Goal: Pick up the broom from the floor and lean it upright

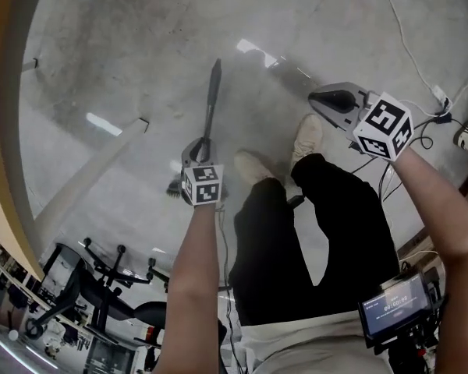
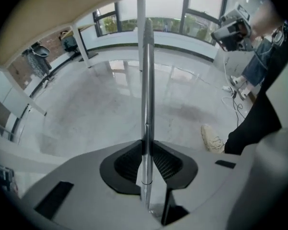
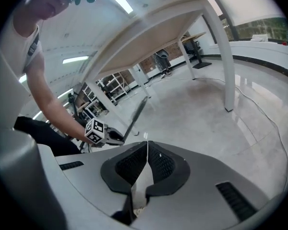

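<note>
The broom's long handle (image 1: 210,107) is off the grey floor, with its dark brush end (image 1: 175,186) showing beside my left gripper's marker cube. My left gripper (image 1: 204,142) points steeply down and is shut on the handle near that end. In the left gripper view the silver handle (image 2: 147,80) runs straight up from between the black pads. My right gripper (image 1: 315,97) hovers to the right, apart from the broom. It is shut with nothing in it, and its tips (image 3: 147,145) meet. From the right gripper view I see the left gripper (image 3: 116,138) holding the handle (image 3: 137,113).
A white-legged table (image 1: 93,170) with a wooden top stands at the left; its legs (image 3: 221,56) rise near the broom. The person's shoes (image 1: 308,135) are just right of the handle. Cables and a power strip (image 1: 441,96) lie at the far right. Chairs (image 1: 86,287) crowd the lower left.
</note>
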{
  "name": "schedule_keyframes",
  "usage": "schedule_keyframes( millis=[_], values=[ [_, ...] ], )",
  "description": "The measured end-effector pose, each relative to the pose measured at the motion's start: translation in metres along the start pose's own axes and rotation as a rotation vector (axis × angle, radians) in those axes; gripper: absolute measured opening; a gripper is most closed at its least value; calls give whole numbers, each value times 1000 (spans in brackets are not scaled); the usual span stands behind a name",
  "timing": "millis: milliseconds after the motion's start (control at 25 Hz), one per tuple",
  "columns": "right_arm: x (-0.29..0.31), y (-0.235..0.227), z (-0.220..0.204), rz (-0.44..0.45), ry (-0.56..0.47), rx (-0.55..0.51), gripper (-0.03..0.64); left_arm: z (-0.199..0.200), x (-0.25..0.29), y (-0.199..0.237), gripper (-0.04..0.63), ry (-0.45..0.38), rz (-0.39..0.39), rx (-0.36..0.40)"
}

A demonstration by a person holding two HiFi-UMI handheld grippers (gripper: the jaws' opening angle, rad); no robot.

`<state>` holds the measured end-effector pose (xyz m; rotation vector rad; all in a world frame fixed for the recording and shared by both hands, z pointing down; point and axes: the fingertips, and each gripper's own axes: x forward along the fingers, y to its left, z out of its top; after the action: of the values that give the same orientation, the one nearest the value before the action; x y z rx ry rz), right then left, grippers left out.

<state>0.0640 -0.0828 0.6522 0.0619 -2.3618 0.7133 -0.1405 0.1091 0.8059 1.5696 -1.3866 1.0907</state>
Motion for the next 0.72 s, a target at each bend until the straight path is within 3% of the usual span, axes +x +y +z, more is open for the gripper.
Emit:
schedule_keyframes(
  millis=[280, 480, 720],
  values=[
    [-28, 82, 80, 78, 58, -96, 18, 3, -151, 44, 77, -182, 183, -200],
    [-6, 100, 109, 133, 55, -143, 18, -7, -178, 56, 77, -237, 245, -350],
    [26, 136, 145, 225, 60, -182, 18, -4, -189, 54, 77, -247, 302, -563]
  ],
)
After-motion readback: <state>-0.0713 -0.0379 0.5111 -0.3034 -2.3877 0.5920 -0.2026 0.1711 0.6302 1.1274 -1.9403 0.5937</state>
